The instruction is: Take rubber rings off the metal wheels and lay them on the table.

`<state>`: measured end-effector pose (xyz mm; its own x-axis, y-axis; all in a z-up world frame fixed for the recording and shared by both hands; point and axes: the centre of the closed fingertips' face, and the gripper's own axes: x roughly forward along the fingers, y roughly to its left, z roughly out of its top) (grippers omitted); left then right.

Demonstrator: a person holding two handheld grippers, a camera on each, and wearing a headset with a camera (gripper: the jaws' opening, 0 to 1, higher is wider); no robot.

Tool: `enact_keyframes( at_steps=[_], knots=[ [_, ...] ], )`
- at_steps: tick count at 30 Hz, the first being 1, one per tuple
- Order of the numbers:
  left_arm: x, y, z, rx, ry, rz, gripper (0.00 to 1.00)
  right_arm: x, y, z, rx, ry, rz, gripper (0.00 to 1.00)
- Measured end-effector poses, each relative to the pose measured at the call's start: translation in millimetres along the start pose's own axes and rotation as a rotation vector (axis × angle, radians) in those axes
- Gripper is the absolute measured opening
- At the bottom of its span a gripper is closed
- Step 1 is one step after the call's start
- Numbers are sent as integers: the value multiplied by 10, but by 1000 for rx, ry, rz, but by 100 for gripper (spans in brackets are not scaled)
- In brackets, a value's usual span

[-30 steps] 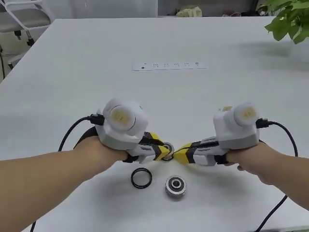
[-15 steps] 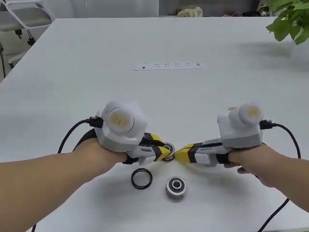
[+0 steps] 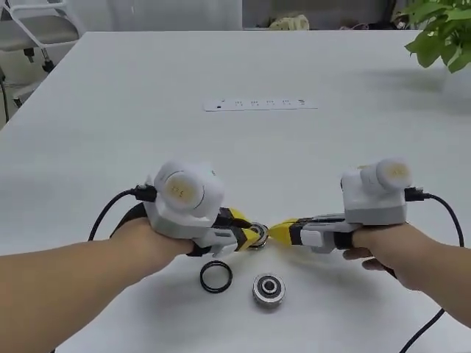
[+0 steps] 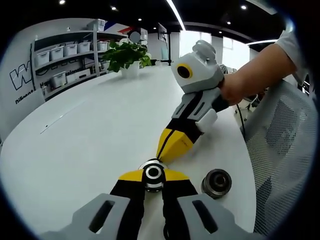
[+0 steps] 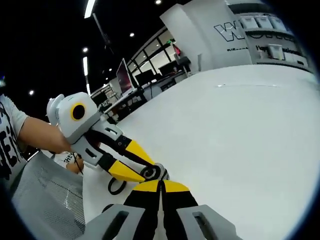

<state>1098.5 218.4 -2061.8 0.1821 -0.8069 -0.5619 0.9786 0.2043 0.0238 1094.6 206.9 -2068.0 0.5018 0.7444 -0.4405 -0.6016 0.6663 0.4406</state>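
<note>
The small round silver metal wheel (image 4: 153,172) is hanging just above the white tabletop (image 3: 147,110), near the person's edge. It's being pinched between the yellow jaws of the left gripper (image 3: 250,237). The right gripper (image 3: 277,232) is coming at it from the opposite side, with its jaws pressed together into a narrow point that's touching the wheel's rim. Honestly can't tell if they're nipping any rubber or just poking at it.

What's changing over the last second? Pretty much nothing. Both grippers are still sitting nose to nose on the wheel, and the little shift in the head view looks like the headset moving, not the work. My read is that the peel on this one is only just getting going, so its ring is still waiting to come off.

Looks-wise, the wheel is tiny and shiny, showing a pale centre with a dark band around it in the left gripper view. It's too small to say whether that band is the rubber.

On the person's side of the grippers, a loose thin black rubber ring (image 3: 215,276) is lying flat on the tabletop. A second grey metal wheel (image 3: 268,287) is sitting just beside it, not touching, and looking bare. So I'm guessing one is already done. Further back a long white power strip (image 3: 260,104) is lying, and a green leafy plant (image 3: 440,33) is poking in at the far right corner.
</note>
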Motion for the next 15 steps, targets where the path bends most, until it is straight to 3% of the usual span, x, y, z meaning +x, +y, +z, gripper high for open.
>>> enact_keyframes(
  at_steps=[15],
  knots=[
    [5, -17, 8, 5, 22, 28, 7, -11, 47, 42, 35, -19, 11, 0]
  ],
)
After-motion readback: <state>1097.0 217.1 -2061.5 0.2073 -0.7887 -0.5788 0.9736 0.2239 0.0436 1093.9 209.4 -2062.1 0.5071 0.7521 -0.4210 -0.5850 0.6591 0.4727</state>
